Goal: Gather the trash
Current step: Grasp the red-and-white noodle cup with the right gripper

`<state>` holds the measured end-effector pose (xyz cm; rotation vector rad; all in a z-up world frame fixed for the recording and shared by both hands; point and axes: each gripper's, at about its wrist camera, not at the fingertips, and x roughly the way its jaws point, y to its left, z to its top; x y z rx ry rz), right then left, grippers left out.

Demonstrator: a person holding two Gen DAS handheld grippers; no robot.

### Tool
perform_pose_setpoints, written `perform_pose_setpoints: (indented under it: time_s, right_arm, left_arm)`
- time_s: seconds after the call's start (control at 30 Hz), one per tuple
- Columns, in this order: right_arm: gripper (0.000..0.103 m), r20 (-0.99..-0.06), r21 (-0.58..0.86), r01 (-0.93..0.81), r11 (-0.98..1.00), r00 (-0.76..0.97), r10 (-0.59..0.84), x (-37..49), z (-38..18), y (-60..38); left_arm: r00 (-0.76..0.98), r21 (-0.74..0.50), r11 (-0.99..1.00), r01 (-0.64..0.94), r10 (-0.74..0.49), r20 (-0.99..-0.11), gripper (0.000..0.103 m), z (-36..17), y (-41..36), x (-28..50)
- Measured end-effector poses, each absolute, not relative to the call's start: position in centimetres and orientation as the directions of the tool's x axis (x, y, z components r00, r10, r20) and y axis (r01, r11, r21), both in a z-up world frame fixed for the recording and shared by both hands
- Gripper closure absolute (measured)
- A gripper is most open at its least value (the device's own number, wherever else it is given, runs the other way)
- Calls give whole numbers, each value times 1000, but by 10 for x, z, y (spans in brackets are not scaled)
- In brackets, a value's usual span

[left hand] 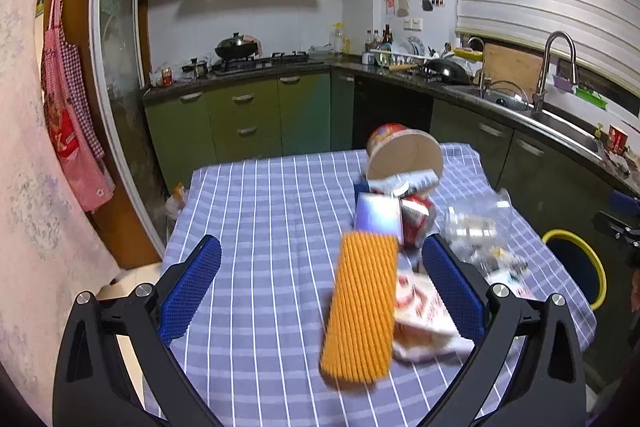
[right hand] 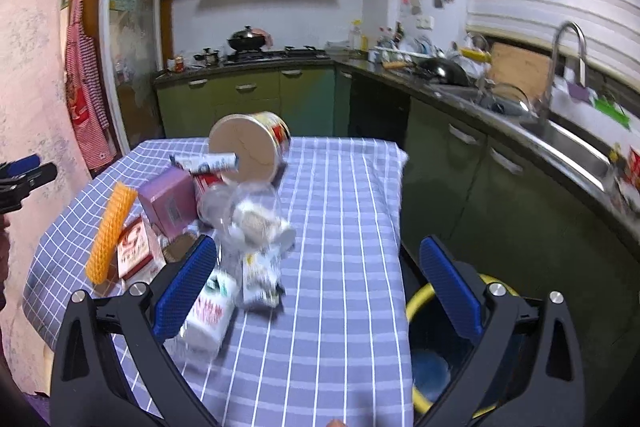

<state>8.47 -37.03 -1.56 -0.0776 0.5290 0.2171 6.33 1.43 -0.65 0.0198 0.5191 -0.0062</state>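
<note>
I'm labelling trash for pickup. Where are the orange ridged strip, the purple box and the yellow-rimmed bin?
orange ridged strip (left hand: pixel 362 307): left wrist view, middle of its ridged face.
purple box (right hand: pixel 168 201): right wrist view, its front face.
yellow-rimmed bin (left hand: pixel 596 267): left wrist view, right side of its yellow rim.

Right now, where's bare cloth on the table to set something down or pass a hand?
Bare cloth: the strip left of the orange pack, out to that edge. Also the strip between the clear cup and the edge by the yellow-rimmed bin. Crowded: the middle pile around the tub, purple box and cartons.
</note>
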Motion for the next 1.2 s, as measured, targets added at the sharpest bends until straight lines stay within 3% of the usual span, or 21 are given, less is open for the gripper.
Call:
perform_pose_setpoints:
  time_s: [0.17,0.23,0.33,0.47,0.87,1.07,1.13,1.2]
  right_arm:
    - [8,-516,-44,-342,939,813,271,136,-3,-350]
    - [24,-518,-75,-371,926,808,282,161,2,-340]
    - [40,-510,-77,-410,909,800,317,201,9,-333]
    - [40,-581,-29,-489,872,718,383,255,2,-315]
    - [43,-707,-118,-492,863,652,275,360,-60,-257]
    - [64,-711,-128,-479,869,655,256,388,-67,-251]
    - [84,-713,-134,-475,870,656,248,390,-68,-249]
    - [92,-712,-138,-471,871,659,244,395,-68,-249]
  left_arm:
    - [890,33,999,-25,38,-454,4,-8,27,125]
    - [889,35,998,-59,69,-453,4,-15,36,163]
    - [888,-9,996,-86,72,-455,4,-26,48,207]
    - [877,-40,988,-150,114,-467,4,-50,65,253]
    - [857,3,993,-119,104,-505,4,-89,59,274]
    - [856,-21,993,-118,91,-509,4,-90,59,269]
    - [857,-27,992,-120,89,-508,4,-89,62,266]
    - [858,-29,992,-120,89,-507,4,-89,65,265]
